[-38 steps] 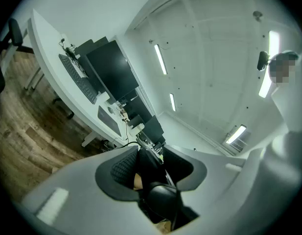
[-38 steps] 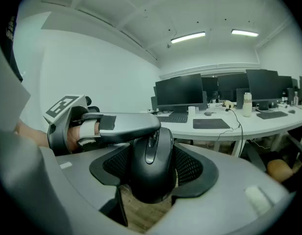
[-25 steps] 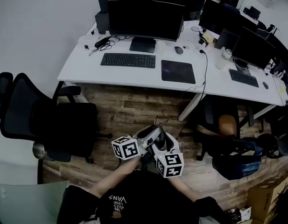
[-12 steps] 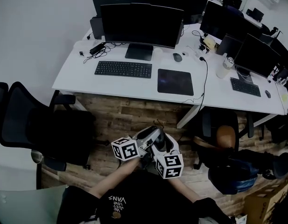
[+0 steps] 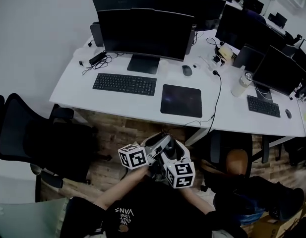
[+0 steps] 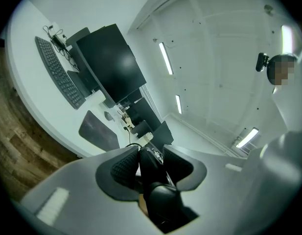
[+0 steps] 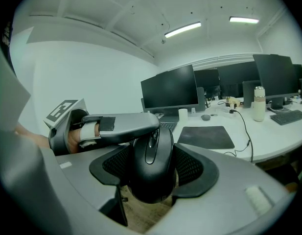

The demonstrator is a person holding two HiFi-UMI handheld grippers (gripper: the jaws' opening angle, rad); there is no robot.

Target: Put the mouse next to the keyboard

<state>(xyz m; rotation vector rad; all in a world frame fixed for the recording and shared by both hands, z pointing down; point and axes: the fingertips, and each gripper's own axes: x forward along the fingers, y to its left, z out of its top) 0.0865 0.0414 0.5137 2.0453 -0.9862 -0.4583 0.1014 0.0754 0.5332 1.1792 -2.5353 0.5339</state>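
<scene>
Left tongs [image 6: 150, 160] and right tongs [image 7: 153, 166], at lower centre, are both clamped on the mouse [image 7: 151, 182]; the keyboard [image 5: 124, 84] lies upper left on the tabletop [image 5: 143, 107].

The left gripper [image 6: 150, 161] is covering the front end of the mouse [image 7: 153, 173] in the right gripper view; the office chair [image 5: 24, 133] is running off the head view's left edge

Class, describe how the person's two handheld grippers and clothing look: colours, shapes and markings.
Both the left gripper and the right gripper have smooth light-grey bodies ending in two broad, rounded jaws lined with black textured pads. Each carries a white marker cube, the left cube and the right cube, printed with black squares. The person wears a black top with pale lettering.
</scene>
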